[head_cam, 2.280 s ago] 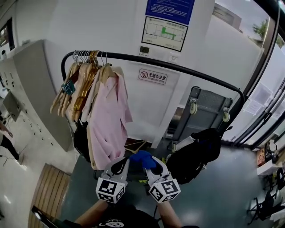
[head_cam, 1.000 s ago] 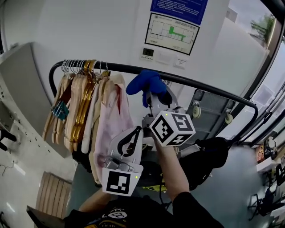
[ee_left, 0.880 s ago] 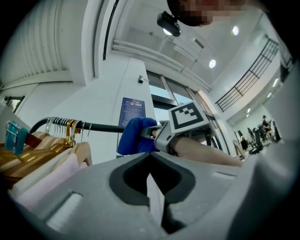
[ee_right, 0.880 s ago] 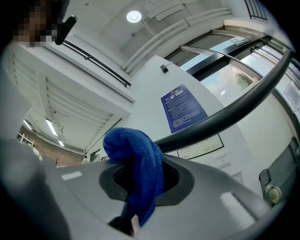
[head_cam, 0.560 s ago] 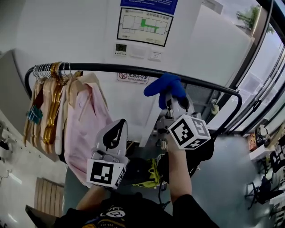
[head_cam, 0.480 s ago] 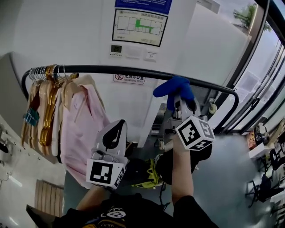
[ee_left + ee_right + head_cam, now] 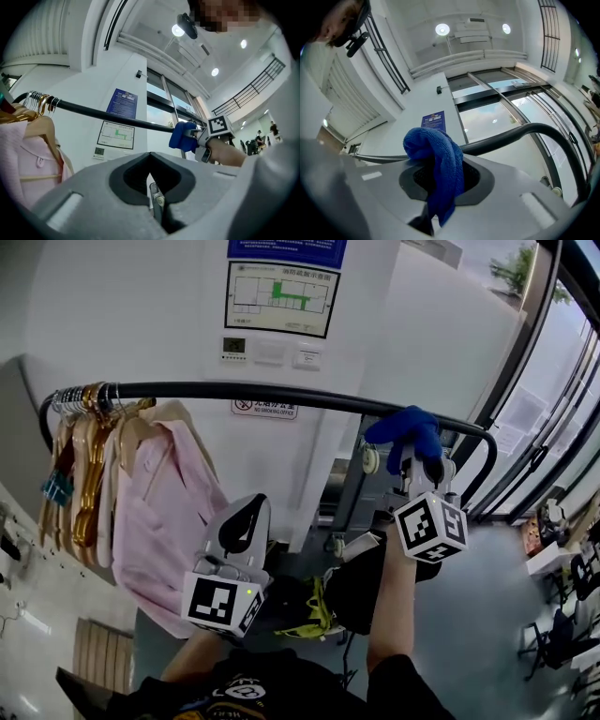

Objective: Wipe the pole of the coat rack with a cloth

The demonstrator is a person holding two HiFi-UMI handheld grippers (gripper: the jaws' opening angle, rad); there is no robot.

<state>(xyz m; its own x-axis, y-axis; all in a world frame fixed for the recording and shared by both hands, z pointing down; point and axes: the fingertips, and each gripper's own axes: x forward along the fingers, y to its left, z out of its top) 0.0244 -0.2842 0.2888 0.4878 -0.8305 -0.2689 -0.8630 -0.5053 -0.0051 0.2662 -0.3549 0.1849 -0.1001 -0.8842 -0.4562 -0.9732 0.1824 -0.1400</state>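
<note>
Because the blue cloth (image 7: pixel 405 430) is soft, light and bunched, it should mould around the black pole (image 7: pixel 234 390) easily. The right gripper (image 7: pixel 412 457) clamps its lower fold, pressing it on the pole's right end, while the left gripper (image 7: pixel 246 514) hangs nearer, jaws closed on nothing.

pole (image 7: pixel 272 392): bare between hangers (image 7: pixel 89 418) and blue cloth (image 7: pixel 405 427) | left end: crowded by hangers and pink shirt (image 7: pixel 173 512) | right: pole bends downward just past blue cloth | behind: wall (image 7: pixel 169 324), gap probably narrow, hard to judge
</note>
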